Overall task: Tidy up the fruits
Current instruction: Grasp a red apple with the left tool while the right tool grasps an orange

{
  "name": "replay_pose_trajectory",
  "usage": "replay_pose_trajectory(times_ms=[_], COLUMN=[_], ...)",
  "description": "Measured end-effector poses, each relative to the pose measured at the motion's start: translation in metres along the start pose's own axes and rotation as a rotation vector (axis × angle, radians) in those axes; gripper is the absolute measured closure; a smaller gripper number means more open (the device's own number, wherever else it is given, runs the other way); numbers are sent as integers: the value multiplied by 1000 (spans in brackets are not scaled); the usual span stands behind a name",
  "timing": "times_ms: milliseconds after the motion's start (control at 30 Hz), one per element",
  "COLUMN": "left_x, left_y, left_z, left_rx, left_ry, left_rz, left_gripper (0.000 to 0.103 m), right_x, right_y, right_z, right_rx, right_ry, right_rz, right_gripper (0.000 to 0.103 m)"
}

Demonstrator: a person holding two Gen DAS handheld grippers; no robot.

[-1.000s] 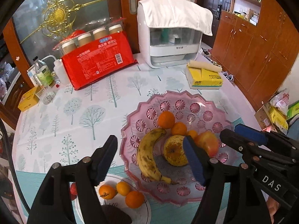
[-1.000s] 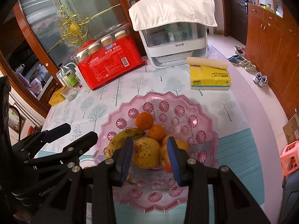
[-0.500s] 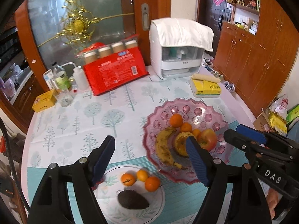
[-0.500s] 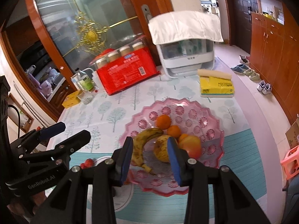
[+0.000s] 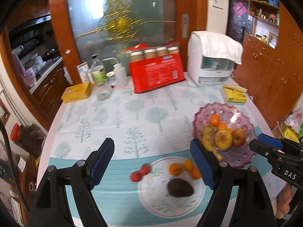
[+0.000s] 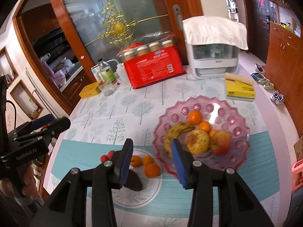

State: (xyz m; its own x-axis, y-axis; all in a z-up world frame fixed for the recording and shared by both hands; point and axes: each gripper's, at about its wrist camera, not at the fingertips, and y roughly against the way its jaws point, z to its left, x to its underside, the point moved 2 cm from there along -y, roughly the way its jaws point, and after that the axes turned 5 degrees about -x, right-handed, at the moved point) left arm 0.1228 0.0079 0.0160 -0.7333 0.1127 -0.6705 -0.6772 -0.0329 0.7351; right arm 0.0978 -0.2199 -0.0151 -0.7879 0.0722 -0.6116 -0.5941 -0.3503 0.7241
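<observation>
My left tool (image 5: 151, 158) hangs above the counter (image 5: 132, 117), jaws wide and opening, nothing between them. My right tool (image 6: 151, 151) is narrower, jaws also opening, nothing gripped; its tips show at the right edge of the left wrist view.

Landmark: the pink bowl (image 6: 236, 124) on the tree-print cloth.
- Inside the bowl: a banana (image 6: 176, 132) on its left side; a yellow apple (image 6: 197, 141) at centre; a red apple (image 6: 220, 142) touching it on the right; three tangerines (image 6: 195, 117) behind them, toward the far rim.
- Just left of the bowl, nearer me: a white plate (image 5: 151, 194), apart from the bowl's rim in the left view. On the plate lie three tangerines (image 5: 176, 169) on the bowl side and a dark avocado (image 5: 180, 188) in front of them.
- Left of the plate, on the counter: two small red fruits (image 5: 140, 173), touching each other, just beside the plate's rim.
- Behind the bowl: a yellow pack (image 6: 239, 89) with a pale roll on top; farther back a white appliance (image 6: 215, 56) under a white cloth.
- Far left of the bowl, at the counter's back: a red package (image 6: 154, 70), bottles (image 6: 107, 72), a yellow box (image 6: 90, 92).

Both views are somewhat blurred.
</observation>
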Motion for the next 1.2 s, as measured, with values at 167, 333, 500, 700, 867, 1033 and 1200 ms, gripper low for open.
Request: replay_pose_trajectory(times_ms=[167, 333, 500, 700, 867, 1033, 1200], left_x=[19, 45, 75, 104, 117, 123, 125], left_y=[-19, -55, -97, -139, -169, -188, -200], left_z=[33, 55, 64, 69, 71, 69, 62], left_rx=[-28, -9, 33, 80, 115, 148, 166], left_ry=[12, 30, 4, -12, -6, -14, -33], left_rz=[47, 142, 230, 294, 347, 371, 383], left_gripper=[21, 21, 21, 22, 22, 23, 27], right_x=[12, 30, 55, 78, 84, 90, 91], right_y=[-21, -53, -86, -117, -132, -143, -151], right_z=[21, 28, 25, 12, 1, -7, -11], right_rx=[2, 15, 53, 109, 142, 169, 174], right_ry=[17, -16, -66, -150, -218, -258, -286], right_rz=[49, 115, 196, 255, 267, 281, 280], right_gripper=[59, 59, 59, 59, 59, 59, 59])
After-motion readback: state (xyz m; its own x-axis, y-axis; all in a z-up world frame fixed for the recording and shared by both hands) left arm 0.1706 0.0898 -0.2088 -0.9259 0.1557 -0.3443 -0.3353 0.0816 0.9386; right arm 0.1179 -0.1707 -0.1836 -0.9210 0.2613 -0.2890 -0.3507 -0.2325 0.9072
